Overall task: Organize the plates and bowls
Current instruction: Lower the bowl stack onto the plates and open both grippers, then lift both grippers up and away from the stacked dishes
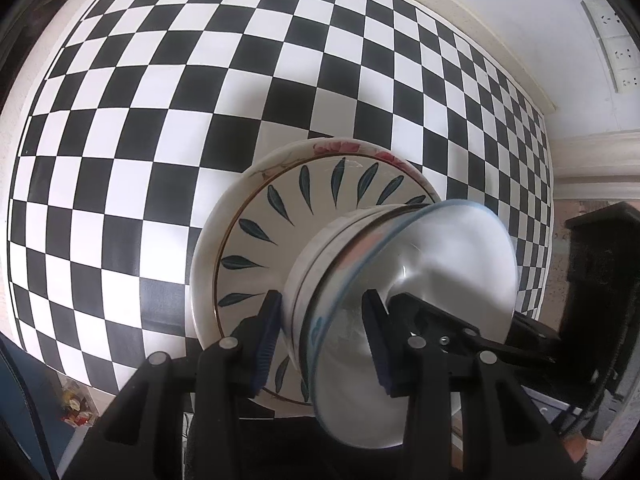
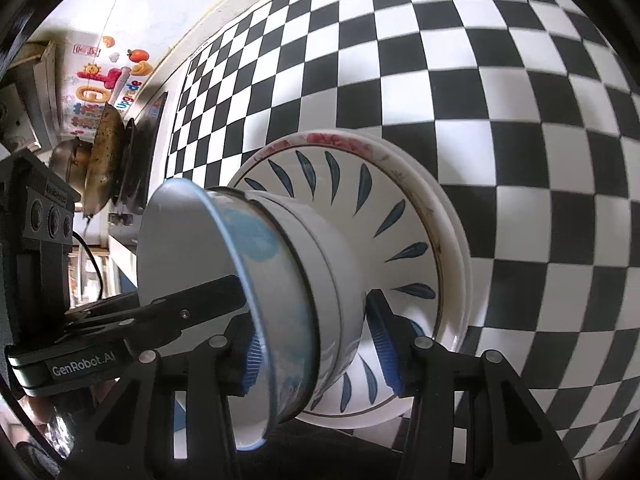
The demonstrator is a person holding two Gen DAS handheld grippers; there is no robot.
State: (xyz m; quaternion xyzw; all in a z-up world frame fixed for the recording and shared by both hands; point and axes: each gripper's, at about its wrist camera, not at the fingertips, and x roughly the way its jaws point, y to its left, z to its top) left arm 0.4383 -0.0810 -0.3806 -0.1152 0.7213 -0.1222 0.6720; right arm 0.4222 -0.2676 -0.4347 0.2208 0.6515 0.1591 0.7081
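- Black-and-white checkered tabletop [image 1: 248, 92] [image 2: 500, 80], mostly bare; white wall behind it.
- White wall socket strip [image 1: 612, 44] at upper right in the left wrist view.
- Colourful sticker sheet [image 2: 108, 84] on the wall, with a worn metal pan [image 2: 102, 160] and a round metal pot [image 2: 70, 160] near it, off the table's far left edge in the right wrist view.
- Stack sits on the checkered top near its front edge: white plate with pink flower rim [image 1: 348, 150] [image 2: 344, 140] at the bottom, white plate with dark blue leaf pattern and thin gold line [image 1: 280, 216] [image 2: 404, 224] on it.
- On the leaf plate: white ceramic bowl [image 1: 316, 264] [image 2: 320, 248], with a blue-rimmed white bowl with blue painted marks [image 1: 452, 264] [image 2: 192, 256] nested on top.
- Left gripper [image 1: 320, 344], black with blue ribbed pads: fingers straddle the rims of the nested bowls, one outside, one inside the top bowl; pads look pressed on the bowl walls.
- Right gripper [image 2: 316, 352] does the same from the opposite side, one finger inside, one outside between bowl and leaf plate; clamped on the bowls.
- Both grippers point steeply down; each appears in the other's view across the bowl.
- Bowls block the plate centre.
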